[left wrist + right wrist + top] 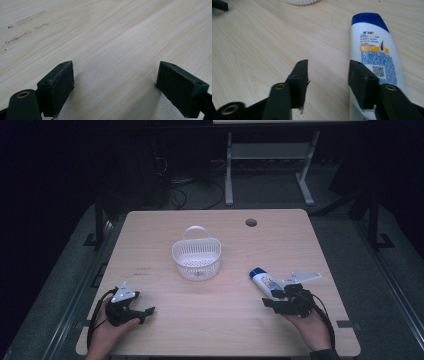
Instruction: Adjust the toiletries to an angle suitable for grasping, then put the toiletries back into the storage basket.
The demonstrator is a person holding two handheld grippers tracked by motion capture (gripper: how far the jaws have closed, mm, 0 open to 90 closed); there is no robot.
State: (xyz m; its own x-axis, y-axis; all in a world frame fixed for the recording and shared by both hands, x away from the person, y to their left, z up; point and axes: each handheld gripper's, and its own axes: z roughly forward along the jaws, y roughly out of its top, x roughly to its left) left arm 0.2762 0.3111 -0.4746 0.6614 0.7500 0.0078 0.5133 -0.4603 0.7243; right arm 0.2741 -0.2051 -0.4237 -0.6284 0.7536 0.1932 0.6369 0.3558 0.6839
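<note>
A white bottle (264, 281) with a blue cap lies flat on the pale wooden desk (220, 320), toward the near right side, its cap pointing away toward the middle. From the right gripper view the bottle (375, 52) shows its back label: blue print, an orange band and a small square code. The right tool (280, 299) sits at the bottle's lower end, held by the person's right hand (307, 322). Its jaws stand apart, and in the right gripper view (328, 75) one jaw rests over the bottle's left edge while the other stands on bare wood beside it; they are not closed on the bottle.

Near the middle of the desk, well apart from the bottle, stands a white plastic basket (196, 257) with slotted walls and a loop handle upright at its far side. A round cable hole (251, 222) sits in the desk beyond it, toward the far edge.

At the near left, the person's left hand (102, 332) holds the left tool (142, 312) low over bare wood, a cable looping round the wrist. Its jaws (115, 85) are wide apart with nothing between them.
</note>
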